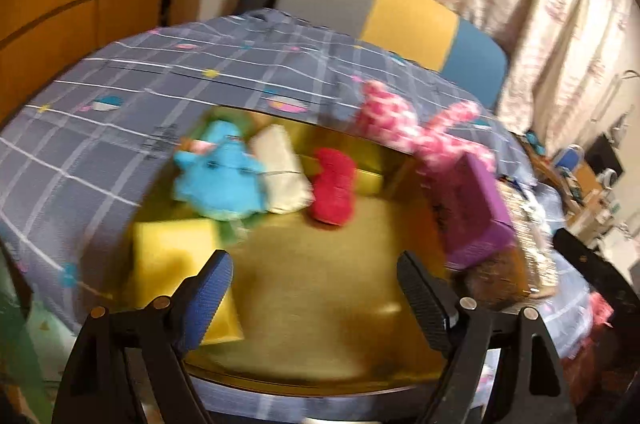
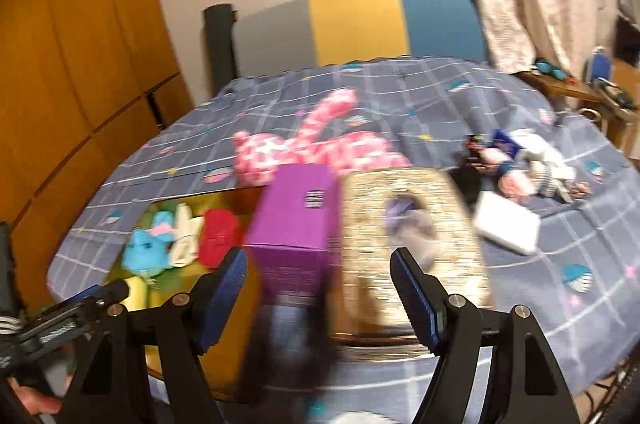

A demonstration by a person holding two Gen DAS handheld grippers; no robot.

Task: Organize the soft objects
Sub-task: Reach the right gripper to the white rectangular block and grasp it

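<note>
Fluffy blue plush (image 1: 218, 172), cream pillow (image 1: 280, 170) and nubbly red toy (image 1: 334, 186) lie in the golden tray (image 1: 320, 264); both hand-held grippers (image 1: 316, 288) (image 2: 318, 284) gape wide, empty.

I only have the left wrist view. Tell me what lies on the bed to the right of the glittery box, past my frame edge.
Observer: In the right wrist view, a flat white pad lies on the bedspread right of the glittery box.
Operator: Report anything beyond it.
Observer: A small heap of soft items, pink, white and dark blue, lies farther back; blur hides what they are.
Operator: Give me the right tool's state.
Observer: The right tool is open, nothing between its fingers; the purple box and glittery box stand ahead of it.
</note>
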